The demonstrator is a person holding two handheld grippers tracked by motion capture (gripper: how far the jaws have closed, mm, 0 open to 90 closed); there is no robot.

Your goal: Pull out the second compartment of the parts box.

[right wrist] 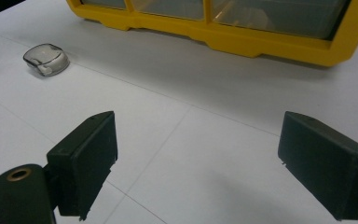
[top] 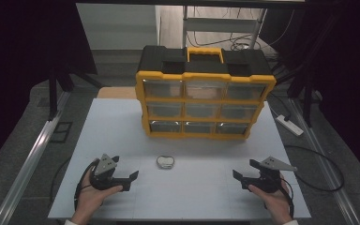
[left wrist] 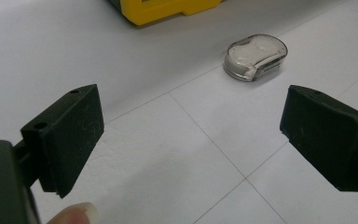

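A small clear plastic case [top: 165,161] lies flat on the white bench [top: 122,126], free of everything around it. It is rounded, wider than deep, with smoke-tinted see-through walls and a pale white inside; what it holds cannot be made out. In the left gripper view [left wrist: 256,57] one long side dips slightly inward and a seam runs round its lower edge. It sits midway between the bench's left and right edges, nearer the front edge than the back, and well apart from both front corners.
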